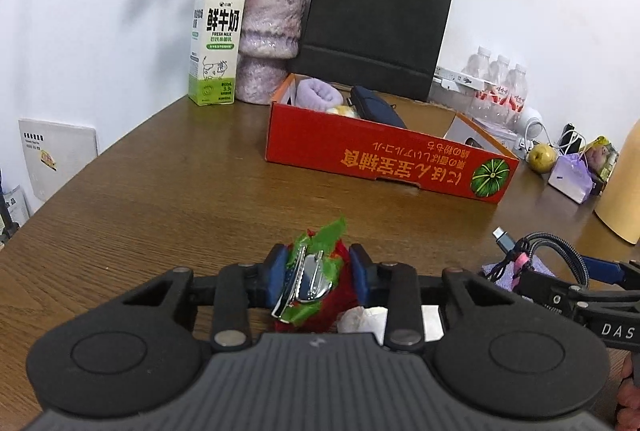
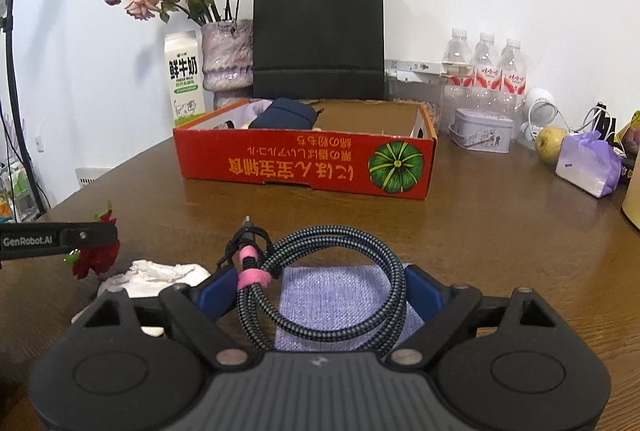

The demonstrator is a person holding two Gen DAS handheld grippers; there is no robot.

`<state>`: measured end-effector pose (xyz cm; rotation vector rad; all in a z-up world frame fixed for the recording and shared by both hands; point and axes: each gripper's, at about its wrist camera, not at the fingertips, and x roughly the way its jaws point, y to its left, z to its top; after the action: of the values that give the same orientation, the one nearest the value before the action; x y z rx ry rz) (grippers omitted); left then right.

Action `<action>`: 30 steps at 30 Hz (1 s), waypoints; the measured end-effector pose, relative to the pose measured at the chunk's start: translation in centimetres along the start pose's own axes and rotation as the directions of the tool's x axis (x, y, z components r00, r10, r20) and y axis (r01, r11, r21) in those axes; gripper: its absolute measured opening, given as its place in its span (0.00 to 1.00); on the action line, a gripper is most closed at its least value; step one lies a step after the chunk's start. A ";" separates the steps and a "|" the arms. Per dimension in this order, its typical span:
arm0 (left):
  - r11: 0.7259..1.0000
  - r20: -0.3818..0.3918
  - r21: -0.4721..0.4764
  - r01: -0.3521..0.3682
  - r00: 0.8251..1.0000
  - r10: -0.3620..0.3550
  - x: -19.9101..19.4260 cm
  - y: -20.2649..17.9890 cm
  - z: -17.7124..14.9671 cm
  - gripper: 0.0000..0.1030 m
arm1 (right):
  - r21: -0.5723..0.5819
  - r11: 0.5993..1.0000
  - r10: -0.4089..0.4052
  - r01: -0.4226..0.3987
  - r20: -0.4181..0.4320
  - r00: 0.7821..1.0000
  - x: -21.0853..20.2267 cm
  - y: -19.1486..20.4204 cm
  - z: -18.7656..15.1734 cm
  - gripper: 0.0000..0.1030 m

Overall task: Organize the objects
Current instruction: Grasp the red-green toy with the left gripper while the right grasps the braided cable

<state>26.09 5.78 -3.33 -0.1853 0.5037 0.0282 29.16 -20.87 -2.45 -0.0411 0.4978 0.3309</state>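
left wrist view: the left gripper [image 1: 318, 273] is clenched on a red hair clip [image 1: 310, 281] with green leaves and a metal clasp, the blue pads pressing it from both sides, held low over the wooden table [image 1: 160, 199]. the grip across the narrow body looks chosen so the clasp faces up and the clip cannot twist out. ahead stands the red box [image 1: 380, 159], open at the top, already holding a lilac roll [image 1: 320, 95] and a dark pouch [image 1: 378, 107] at its far left end; the near right part appears free, which makes it the likely place for the clip. a milk carton [image 1: 216, 43], a vase [image 1: 272, 39] and a black bag [image 1: 376, 19] stand behind the box against the wall, out of the working path. right wrist view: the right gripper [image 2: 320, 287] has its jaws spread wide either side of a coiled braided cable [image 2: 320, 271] tied with a pink band, which lies on a lilac cloth [image 2: 320, 299]. the pads sit beside the coil; whether they press it cannot be told, so the hold is judged not yet made. a white tissue [image 2: 152, 275] lies just left of it, near the held clip. the box sits straight ahead, well apart from the coil. bottles [image 2: 484, 71], a tin [image 2: 482, 129] and a pear [image 2: 550, 143] stand to the right.
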 end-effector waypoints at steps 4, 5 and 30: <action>1.000 0.029 0.014 -0.002 1.000 0.002 -0.6 -0.3 -0.1 0.33 | -0.002 1.000 0.002 -0.002 0.024 1.000 -0.5 0.0 0.0 0.86; 1.000 0.037 0.020 -0.003 0.999 0.002 -0.8 -0.4 -0.1 0.33 | -0.002 1.000 0.003 -0.003 0.030 1.000 -0.6 0.0 0.0 0.86; 0.993 0.192 0.099 -0.063 0.980 0.043 -4.7 -3.6 -0.6 0.33 | -0.013 0.999 0.040 -0.039 0.141 0.989 -3.3 0.3 0.5 0.86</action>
<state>21.99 2.21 -0.95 -0.0654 0.3184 0.0710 26.59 -21.55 -0.40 -0.0175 0.3573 0.3727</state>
